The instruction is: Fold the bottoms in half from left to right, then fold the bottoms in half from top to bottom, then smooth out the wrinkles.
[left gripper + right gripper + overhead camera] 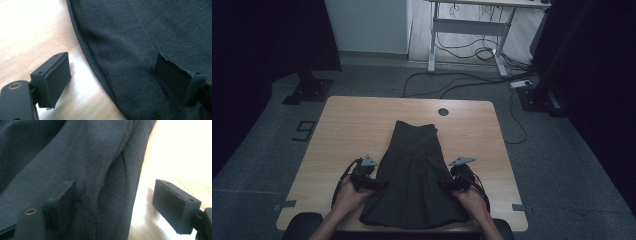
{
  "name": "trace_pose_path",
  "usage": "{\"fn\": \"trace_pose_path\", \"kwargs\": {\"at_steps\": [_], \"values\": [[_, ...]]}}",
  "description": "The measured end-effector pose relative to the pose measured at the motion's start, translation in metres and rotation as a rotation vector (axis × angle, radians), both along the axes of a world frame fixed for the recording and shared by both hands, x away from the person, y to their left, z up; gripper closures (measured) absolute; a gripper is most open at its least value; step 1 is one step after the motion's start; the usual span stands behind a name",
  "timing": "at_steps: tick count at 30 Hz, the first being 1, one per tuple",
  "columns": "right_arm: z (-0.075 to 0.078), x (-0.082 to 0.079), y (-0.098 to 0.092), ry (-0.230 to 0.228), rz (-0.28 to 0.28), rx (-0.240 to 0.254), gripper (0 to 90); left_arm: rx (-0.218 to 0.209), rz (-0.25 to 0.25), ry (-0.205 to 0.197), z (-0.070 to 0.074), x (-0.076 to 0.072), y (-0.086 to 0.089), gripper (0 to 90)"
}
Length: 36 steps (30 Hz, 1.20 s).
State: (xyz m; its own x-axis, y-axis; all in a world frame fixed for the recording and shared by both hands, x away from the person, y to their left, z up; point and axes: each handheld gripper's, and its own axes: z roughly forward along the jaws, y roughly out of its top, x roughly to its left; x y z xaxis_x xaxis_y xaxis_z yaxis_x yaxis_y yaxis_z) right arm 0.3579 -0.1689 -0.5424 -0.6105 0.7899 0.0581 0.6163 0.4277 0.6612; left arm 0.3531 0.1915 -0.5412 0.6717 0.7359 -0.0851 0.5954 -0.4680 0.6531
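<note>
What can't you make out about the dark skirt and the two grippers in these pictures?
- Skirt hem, high view: the near edge is partly behind the hands.
- Skirt underside: the cloth itself hides it.
- Left gripper view: the frame cuts off the skirt's waist and hem.
- Right gripper view: whether the open jaws touch the cloth is unclear.

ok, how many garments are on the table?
1. A dark grey pleated fabric skirt lies flat on the light wooden table, narrow end far, hem near. The left gripper and right gripper straddle its side edges, jaws open. Nothing seems hidden beneath.
</note>
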Motion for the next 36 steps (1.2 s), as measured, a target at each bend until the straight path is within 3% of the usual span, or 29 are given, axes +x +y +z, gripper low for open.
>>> {"fn": "trace_pose_path", "kwargs": {"at_steps": [9, 14, 16, 19, 24, 29, 36], "values": [[0.0, -0.021, -0.001, 0.006, 0.024, -0.004, 19.6, 0.003, -0.032, 0.013, 0.001, -0.02, 0.0, 12.9], [0.001, -0.023, -0.001, 0.019, 0.024, -0.008, 19.4, 0.002, -0.047, 0.024, 0.002, -0.02, 0.0, 12.9], [0.003, -0.022, -0.001, 0.025, 0.028, -0.018, 18.9, -0.007, -0.068, 0.04, 0.005, -0.017, 0.001, 13.9], [0.009, -0.021, -0.001, 0.005, 0.031, -0.032, 17.7, -0.008, -0.073, 0.018, 0.013, -0.013, 0.001, 12.9], [0.02, -0.013, -0.002, -0.018, 0.028, -0.015, 17.5, -0.02, -0.076, -0.018, 0.029, -0.002, 0.0, 11.8], [0.03, -0.001, 0.0, -0.033, 0.029, 0.019, 16.3, -0.043, -0.074, -0.035, 0.042, 0.019, -0.002, 10.6], [0.039, 0.019, 0.004, -0.037, 0.028, 0.053, 14.6, -0.043, -0.086, -0.033, 0.046, 0.049, -0.009, 8.8]]}}
